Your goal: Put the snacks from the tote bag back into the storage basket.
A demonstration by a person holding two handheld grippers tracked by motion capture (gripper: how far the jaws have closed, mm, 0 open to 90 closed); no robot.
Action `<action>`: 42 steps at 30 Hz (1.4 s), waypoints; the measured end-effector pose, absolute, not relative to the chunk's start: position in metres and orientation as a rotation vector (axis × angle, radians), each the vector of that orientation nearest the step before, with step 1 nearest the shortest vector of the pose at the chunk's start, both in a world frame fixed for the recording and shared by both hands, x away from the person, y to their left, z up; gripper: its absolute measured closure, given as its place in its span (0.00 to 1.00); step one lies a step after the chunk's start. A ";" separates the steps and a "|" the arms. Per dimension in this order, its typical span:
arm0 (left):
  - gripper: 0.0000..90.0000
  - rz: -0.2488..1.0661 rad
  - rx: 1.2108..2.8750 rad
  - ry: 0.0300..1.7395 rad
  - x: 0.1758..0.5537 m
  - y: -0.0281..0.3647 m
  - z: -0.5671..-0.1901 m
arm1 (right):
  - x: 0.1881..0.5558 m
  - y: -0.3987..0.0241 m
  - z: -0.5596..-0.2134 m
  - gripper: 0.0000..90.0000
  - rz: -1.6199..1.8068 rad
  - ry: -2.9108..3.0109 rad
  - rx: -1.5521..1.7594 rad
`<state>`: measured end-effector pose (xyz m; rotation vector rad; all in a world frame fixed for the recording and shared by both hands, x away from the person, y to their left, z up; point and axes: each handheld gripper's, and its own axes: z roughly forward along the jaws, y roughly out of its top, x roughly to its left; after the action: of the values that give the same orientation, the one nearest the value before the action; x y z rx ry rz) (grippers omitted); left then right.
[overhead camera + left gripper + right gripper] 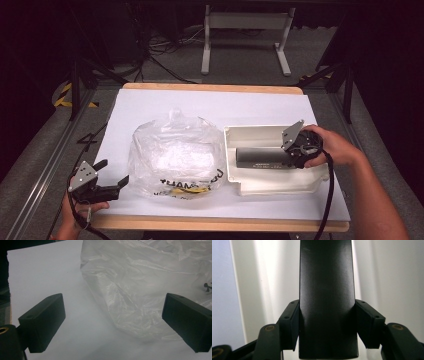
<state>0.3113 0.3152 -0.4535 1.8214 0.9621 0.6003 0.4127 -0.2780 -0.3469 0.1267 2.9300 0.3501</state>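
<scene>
Left tool (111,175) low, jaws apart.

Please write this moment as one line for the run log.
right tongs: shut on dark grey rectangular bar | bar: over white plastic tray | left tongs: open, facing clear plastic bag, not touching

Looks like a lab or test cell from my feed, not a home. White-covered tabletop (210,107) with wood edges sits on grey carpet (240,60). Cable bundle (155,47) sprawls on the floor at 11 o'clock, white desk frame (245,37) at 12. Yellow-black hazard tape (65,95) at 10, metal floor rail (47,170) at 9. Surroundings blacked out.
</scene>
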 end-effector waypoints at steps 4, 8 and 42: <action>0.06 0.598 1.825 0.962 0.311 0.315 -0.453 | 0.416 -0.278 -0.351 0.47 0.315 2.938 0.125; 0.06 0.595 1.825 0.961 0.312 0.315 -0.454 | 0.419 -0.277 -0.357 0.47 0.285 2.939 0.126; 0.06 0.588 1.819 0.968 0.312 0.315 -0.454 | 0.427 -0.271 -0.366 0.43 0.143 2.887 0.178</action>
<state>0.3120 0.3150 -0.4537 1.8192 0.9684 0.5881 0.4272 -0.2715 -0.3663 0.1785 2.8867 0.1430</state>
